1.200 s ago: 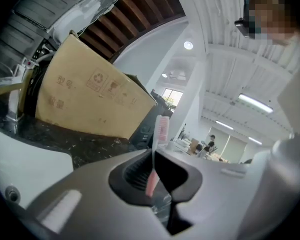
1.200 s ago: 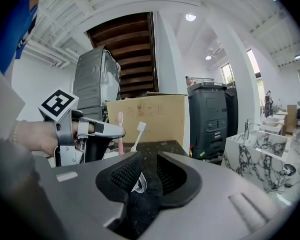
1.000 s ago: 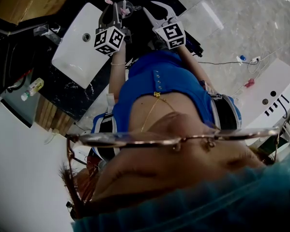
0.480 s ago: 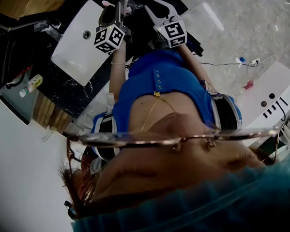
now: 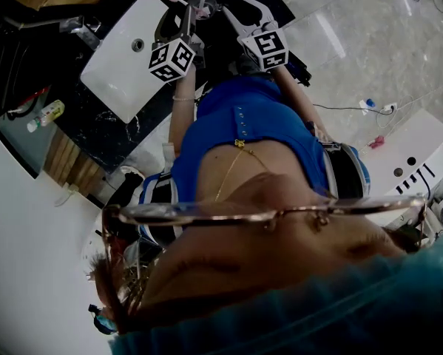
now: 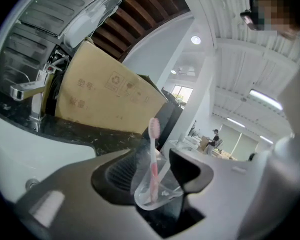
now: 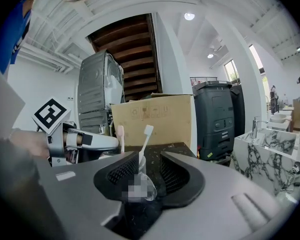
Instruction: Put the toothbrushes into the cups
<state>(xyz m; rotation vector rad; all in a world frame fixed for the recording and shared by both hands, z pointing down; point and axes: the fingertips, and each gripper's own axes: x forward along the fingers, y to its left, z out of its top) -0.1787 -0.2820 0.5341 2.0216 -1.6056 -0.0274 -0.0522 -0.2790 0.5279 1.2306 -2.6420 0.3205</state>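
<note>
Left gripper view: the left gripper (image 6: 155,171) has its two dark jaws spread wide, having just been opening, and a clear cup (image 6: 167,189) stands between them with neither pad pressing on it. A pink toothbrush (image 6: 153,154) stands in this cup, bristle head up and handle end at the bottom. The cup sits on a black stone counter (image 6: 89,134) beside a white sink (image 6: 34,154). A metal tap (image 6: 32,96) rises at the sink's far edge, and a brown cardboard box (image 6: 104,94) stands behind the cup. In the right gripper view, the right gripper (image 7: 142,171) is also released, its jaws apart after just opening. A second clear cup (image 7: 139,166) stands between them, clear of both pads. A white toothbrush (image 7: 144,144) stands in that cup, head up and leaning to the right. To the left in this view are the left gripper's arm and its marker cube (image 7: 50,115), with the pink toothbrush upright just past that gripper's tip, near the white one. The cardboard box is behind both brushes, and a dark bin (image 7: 217,116) stands to its right. In the head view, which looks steeply down along the person's blue top (image 5: 258,132), the two grippers lie side by side at the top of the picture. Both point away from the person toward the counter, next to the white sink. The two brush heads poke up just beyond the left gripper's tip.
</note>
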